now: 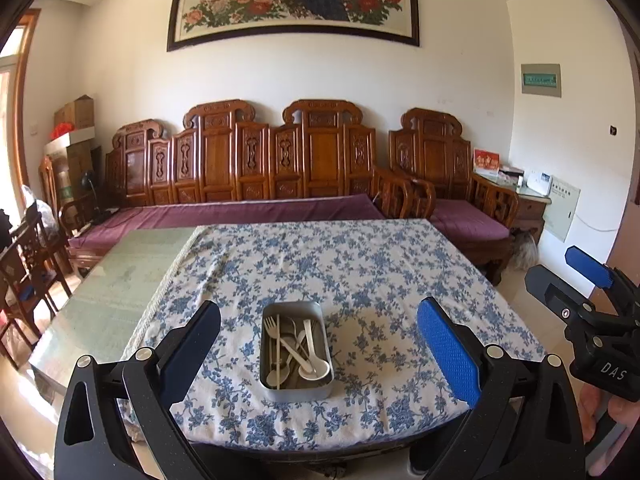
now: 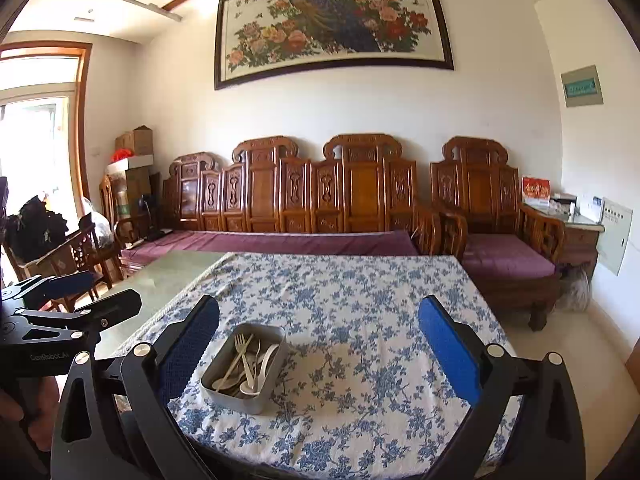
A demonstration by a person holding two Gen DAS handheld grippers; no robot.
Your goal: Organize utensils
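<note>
- The utensils (image 1: 294, 350) lay loose inside a metal tin (image 1: 296, 354), near the front edge of the table (image 1: 132, 280). A white fork, a white soup spoon, pale chopsticks and what looked like metal spoons were crossed over one another.
- No utensil showed on the cloth outside the tin. That arrangement matched a finished gathering into the tin equally well as a jumbled pile awaiting sorting; the views did not settle which.
- The tin stood upright on a blue-flowered tablecloth (image 1: 360, 264), its long side running away from the person, so both grippers could reach it.
- The left gripper (image 1: 318, 344) was held above the front edge, released, its blue pads spread wide with the tin framed between them and nothing grasped.
- The right gripper (image 2: 320, 344) was likewise released and empty, held off to the right, with the tin toward its left finger.
- Each gripper appeared at the edge of the other's view, both clear of the tin.
- A carved wooden bench (image 1: 248, 160) stood well behind the table.
</note>
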